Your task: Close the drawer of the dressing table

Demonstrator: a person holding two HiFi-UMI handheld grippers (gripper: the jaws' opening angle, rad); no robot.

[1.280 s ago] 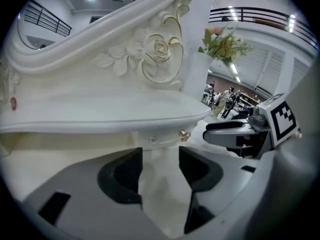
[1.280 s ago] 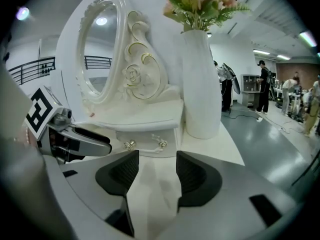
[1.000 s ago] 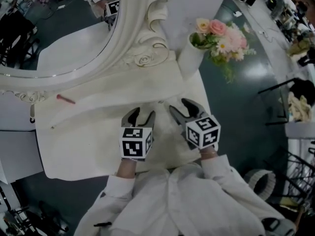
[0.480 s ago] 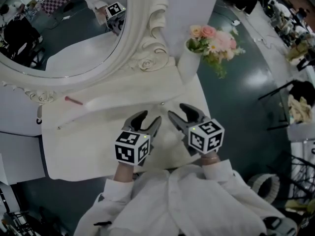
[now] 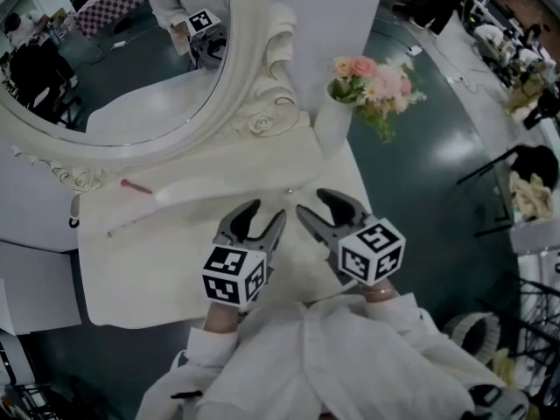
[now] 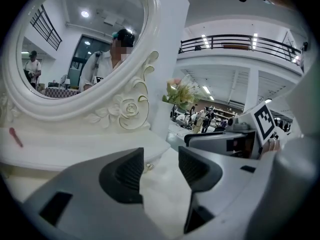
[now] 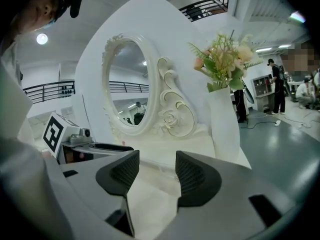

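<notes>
The white dressing table [image 5: 149, 269] carries an oval mirror [image 5: 131, 59] in a carved frame. Below the mirror runs a long white drawer front [image 5: 227, 185] with a small gold knob [image 5: 288, 191]; how far it stands out I cannot tell. My left gripper [image 5: 262, 214] and right gripper [image 5: 317, 204] hover side by side over the tabletop, just short of the knob, both open and empty. In the left gripper view the knob [image 6: 148, 166] shows just beside the left jaw of my left gripper [image 6: 160, 169]. In the right gripper view my right gripper [image 7: 157, 171] faces the mirror base [image 7: 170, 126].
A white vase [image 5: 332, 125] of pink and white flowers [image 5: 374, 81] stands at the table's back right corner. A small red stick [image 5: 136, 185] and a thin pale rod [image 5: 131, 226] lie at the left. Dark floor surrounds the table; a black stand [image 5: 503, 160] is at the right.
The head view has tilted, so the table sits lower in the picture. Both grippers have stayed open and close together, drifting slightly back from the knob.
</notes>
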